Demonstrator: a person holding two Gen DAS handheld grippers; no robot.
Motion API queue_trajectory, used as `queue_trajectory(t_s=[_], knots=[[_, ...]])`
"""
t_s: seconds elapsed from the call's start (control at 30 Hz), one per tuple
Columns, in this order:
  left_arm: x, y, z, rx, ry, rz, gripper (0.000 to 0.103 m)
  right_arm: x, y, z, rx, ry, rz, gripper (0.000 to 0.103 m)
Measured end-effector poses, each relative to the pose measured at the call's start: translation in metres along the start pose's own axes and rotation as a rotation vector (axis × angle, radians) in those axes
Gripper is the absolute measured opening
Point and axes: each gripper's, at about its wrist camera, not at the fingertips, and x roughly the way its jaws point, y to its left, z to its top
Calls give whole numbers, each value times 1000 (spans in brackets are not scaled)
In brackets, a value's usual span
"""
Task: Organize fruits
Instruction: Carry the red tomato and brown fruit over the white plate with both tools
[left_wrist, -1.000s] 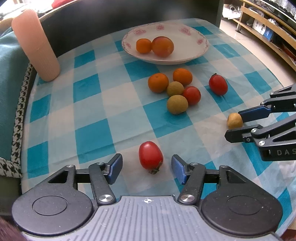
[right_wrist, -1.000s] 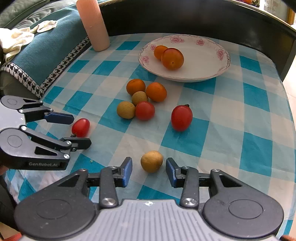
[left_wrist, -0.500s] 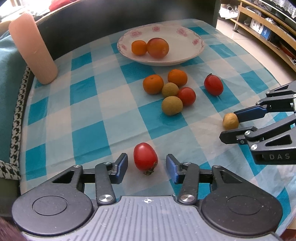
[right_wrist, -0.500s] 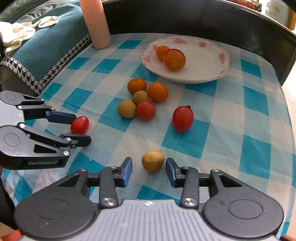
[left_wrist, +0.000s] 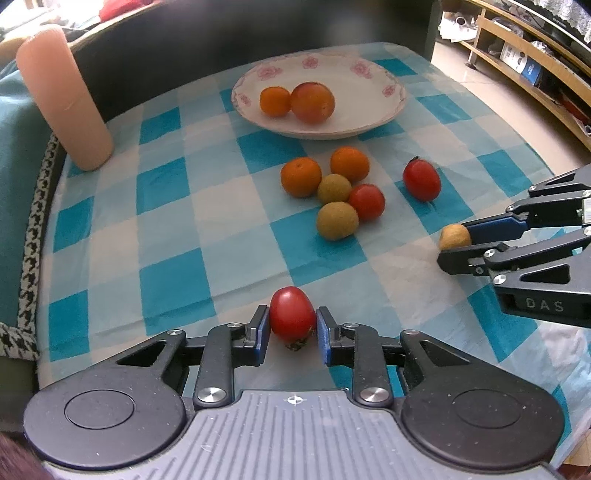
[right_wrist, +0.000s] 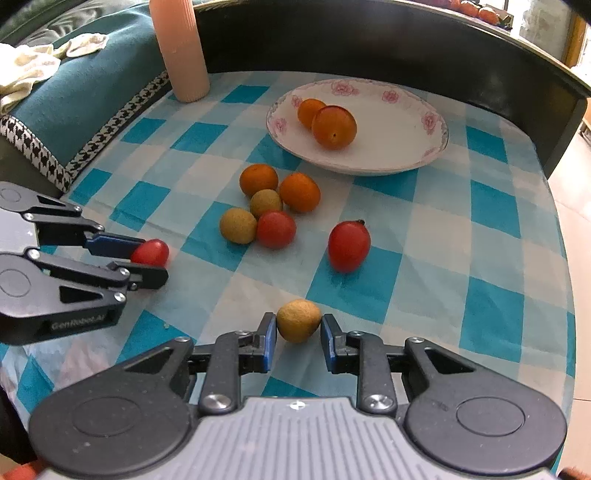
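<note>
My left gripper (left_wrist: 291, 326) is shut on a red tomato (left_wrist: 291, 313) low over the checked cloth; it also shows in the right wrist view (right_wrist: 149, 252). My right gripper (right_wrist: 298, 334) has its pads close on both sides of a tan longan (right_wrist: 298, 319), which also shows in the left wrist view (left_wrist: 453, 237). A white flowered plate (left_wrist: 369, 92) at the back holds two orange fruits (left_wrist: 312, 102). A cluster of oranges, longans and a tomato (left_wrist: 338, 195) lies mid-cloth, with another red tomato (left_wrist: 422, 181) to its right.
A tall pink cylinder (left_wrist: 64, 99) stands at the back left. A teal cushion with houndstooth trim (right_wrist: 74, 96) borders the left side. A dark raised edge (right_wrist: 369, 44) runs behind the plate. Wooden shelves (left_wrist: 535, 55) stand beyond the table's right edge.
Both grippers have closed in: the left pads now press the red tomato, and the right pads have narrowed around the tan longan.
</note>
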Motion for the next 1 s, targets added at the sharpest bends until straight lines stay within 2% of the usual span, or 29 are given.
queue_trajectory(t_s=[1.0], knots=[[-16, -20, 39, 11, -98, -11, 34, -20, -4, 22, 63, -106, -2, 40]])
